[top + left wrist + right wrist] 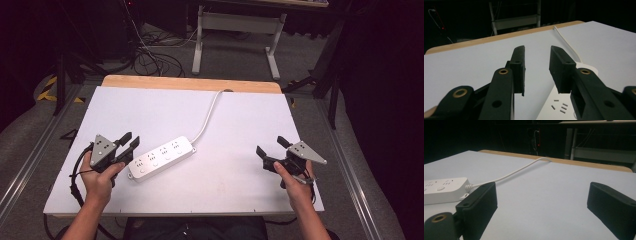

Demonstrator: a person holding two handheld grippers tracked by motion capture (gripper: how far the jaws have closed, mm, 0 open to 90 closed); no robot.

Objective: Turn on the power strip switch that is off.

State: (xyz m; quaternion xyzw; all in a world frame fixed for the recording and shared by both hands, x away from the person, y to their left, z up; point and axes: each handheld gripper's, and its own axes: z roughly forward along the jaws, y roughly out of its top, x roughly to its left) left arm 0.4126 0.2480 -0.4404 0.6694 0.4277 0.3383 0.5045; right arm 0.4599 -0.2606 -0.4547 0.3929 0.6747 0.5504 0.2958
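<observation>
A white power strip [161,155] with several sockets lies slanted on the white tabletop [235,185], left of the middle. Its white cable [207,117] runs back to the table's far edge. My left gripper [131,140] sits just left of the strip's near end, jaws open and nothing between them. In the left gripper view, the jaws of the left gripper [537,50] stand apart over bare table, with the strip [559,105] below the right-hand jaw. My right gripper [270,145] rests near the right edge, wide open and empty. In the right gripper view, the right gripper [542,187] faces the strip [444,187] and cable [511,173].
A wooden strip [190,82] borders the table's far side. Beyond it stand a white desk frame [235,30] and loose cables on the floor [150,55]. Dark space surrounds the table on both sides.
</observation>
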